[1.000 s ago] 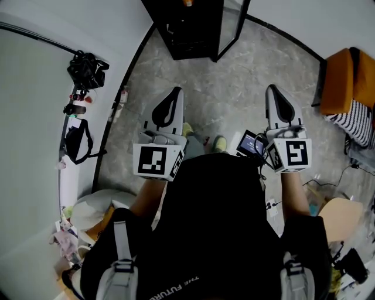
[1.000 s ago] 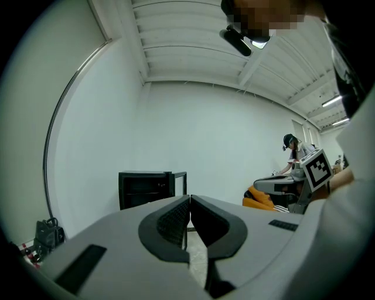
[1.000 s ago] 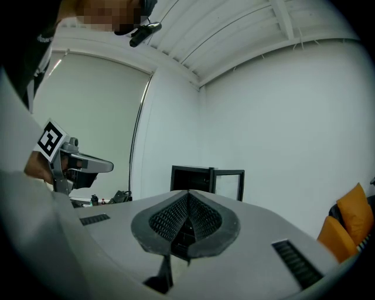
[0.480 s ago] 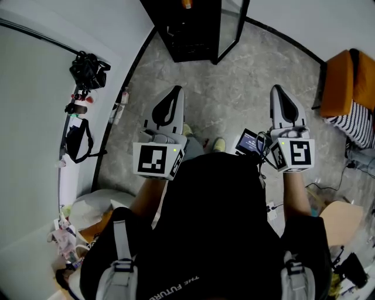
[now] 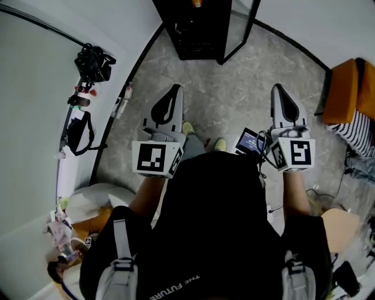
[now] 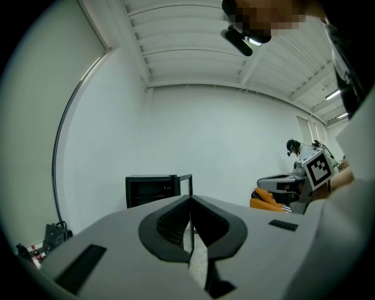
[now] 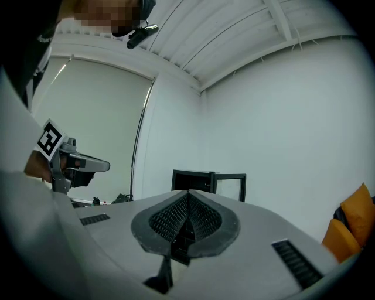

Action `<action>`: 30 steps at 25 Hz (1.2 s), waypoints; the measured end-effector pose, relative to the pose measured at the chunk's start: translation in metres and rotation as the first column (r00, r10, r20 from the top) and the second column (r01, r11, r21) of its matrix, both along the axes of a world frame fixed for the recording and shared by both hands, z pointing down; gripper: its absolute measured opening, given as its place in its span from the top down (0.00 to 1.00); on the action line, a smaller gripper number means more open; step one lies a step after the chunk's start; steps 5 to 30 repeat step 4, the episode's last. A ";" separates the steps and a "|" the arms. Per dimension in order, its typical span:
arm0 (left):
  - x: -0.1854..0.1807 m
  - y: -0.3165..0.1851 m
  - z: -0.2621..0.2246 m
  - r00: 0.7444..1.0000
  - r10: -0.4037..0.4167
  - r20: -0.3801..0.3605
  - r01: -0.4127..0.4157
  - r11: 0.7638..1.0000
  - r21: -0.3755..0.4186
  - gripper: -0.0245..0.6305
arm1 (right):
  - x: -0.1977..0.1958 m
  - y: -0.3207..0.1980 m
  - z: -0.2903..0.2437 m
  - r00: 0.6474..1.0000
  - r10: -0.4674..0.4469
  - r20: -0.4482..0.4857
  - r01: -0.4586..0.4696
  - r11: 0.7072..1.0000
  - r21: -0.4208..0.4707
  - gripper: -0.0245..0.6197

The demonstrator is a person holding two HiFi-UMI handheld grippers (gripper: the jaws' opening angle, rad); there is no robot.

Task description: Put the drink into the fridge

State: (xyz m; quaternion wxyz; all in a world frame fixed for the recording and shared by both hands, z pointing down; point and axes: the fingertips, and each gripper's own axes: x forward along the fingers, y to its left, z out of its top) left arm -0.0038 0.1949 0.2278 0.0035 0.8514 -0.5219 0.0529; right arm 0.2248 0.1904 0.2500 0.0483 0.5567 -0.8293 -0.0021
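both arms reach out level, side by side. the left gripper point(image 5: 174, 89) and right gripper point(image 5: 275, 88) have their jaws pressed together, empty. ahead of the tips the black fridge point(image 5: 193, 35) stands open on the grey marbled floor point(image 5: 234, 88). a small orange thing point(image 5: 196, 3) shows in it; i cannot tell if that is the drink.

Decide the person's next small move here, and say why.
Probably step toward the fridge to push its open door shut: both the left gripper and right gripper are shut and empty, and something orange, perhaps the drink, already sits inside.
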 end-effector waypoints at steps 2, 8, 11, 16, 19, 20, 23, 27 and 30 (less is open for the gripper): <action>0.000 0.000 -0.001 1.000 -0.002 -0.004 0.002 1.000 0.001 0.94 | 0.000 0.000 0.000 1.000 0.004 0.006 -0.004 1.000 -0.004 0.94; -0.001 0.000 -0.002 1.000 -0.002 -0.011 0.002 1.000 0.000 0.94 | 0.000 0.001 -0.001 1.000 0.008 0.018 -0.008 1.000 -0.007 0.94; -0.001 0.000 -0.002 1.000 -0.002 -0.011 0.002 1.000 0.000 0.94 | 0.000 0.001 -0.001 1.000 0.008 0.018 -0.008 1.000 -0.007 0.94; -0.001 0.000 -0.002 1.000 -0.002 -0.011 0.002 1.000 0.000 0.94 | 0.000 0.001 -0.001 1.000 0.008 0.018 -0.008 1.000 -0.007 0.94; -0.001 0.000 -0.002 1.000 -0.002 -0.011 0.002 1.000 0.000 0.94 | 0.000 0.001 -0.001 1.000 0.008 0.018 -0.008 1.000 -0.007 0.94; -0.001 0.000 -0.002 1.000 -0.002 -0.011 0.002 1.000 0.000 0.94 | 0.000 0.001 -0.001 1.000 0.008 0.018 -0.008 1.000 -0.007 0.94; -0.001 0.000 -0.002 1.000 -0.002 -0.011 0.002 1.000 0.000 0.94 | 0.000 0.001 -0.001 1.000 0.008 0.018 -0.008 1.000 -0.007 0.94; -0.001 0.000 -0.002 1.000 -0.002 -0.011 0.002 1.000 0.000 0.94 | 0.000 0.001 -0.001 1.000 0.008 0.018 -0.008 1.000 -0.007 0.94; -0.001 0.000 -0.002 1.000 -0.002 -0.011 0.002 1.000 0.000 0.94 | 0.000 0.001 -0.001 1.000 0.008 0.018 -0.008 1.000 -0.007 0.94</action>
